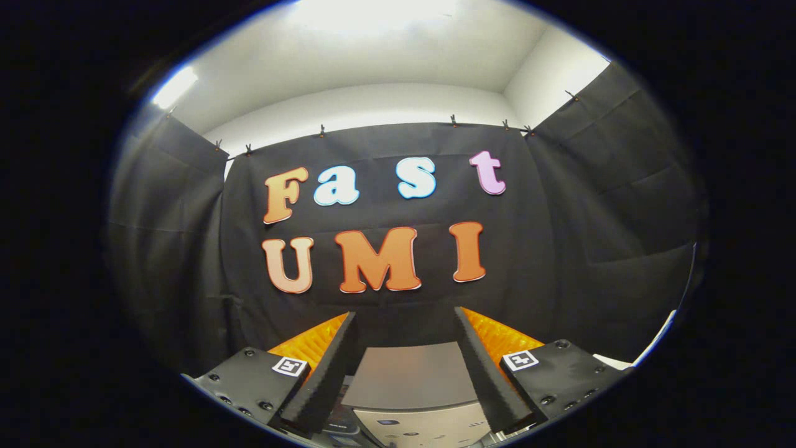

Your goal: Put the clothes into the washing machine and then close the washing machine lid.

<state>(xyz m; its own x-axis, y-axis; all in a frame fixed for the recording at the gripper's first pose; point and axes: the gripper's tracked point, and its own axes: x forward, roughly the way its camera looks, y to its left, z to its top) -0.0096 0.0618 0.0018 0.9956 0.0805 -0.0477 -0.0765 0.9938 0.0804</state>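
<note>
I see the grey, flat-topped washing machine [413, 386] low between my jaws, its lid apparently lying shut, control panel nearest me. The gripper [404, 323] hovers above it, jaws wide and empty. I can't spot any clothes, so I'd tilt down before committing.

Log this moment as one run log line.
gripper: open, fingers apart, holding nothing | washing machine: below, between the fingers, lid looks down | clothes: cannot tell | beyond: booth wall

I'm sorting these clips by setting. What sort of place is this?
Likely a curtained recording booth indoors: black cloth walls clipped up under a white ceiling, with a grey washing machine below the open gripper, between its fingers.
</note>
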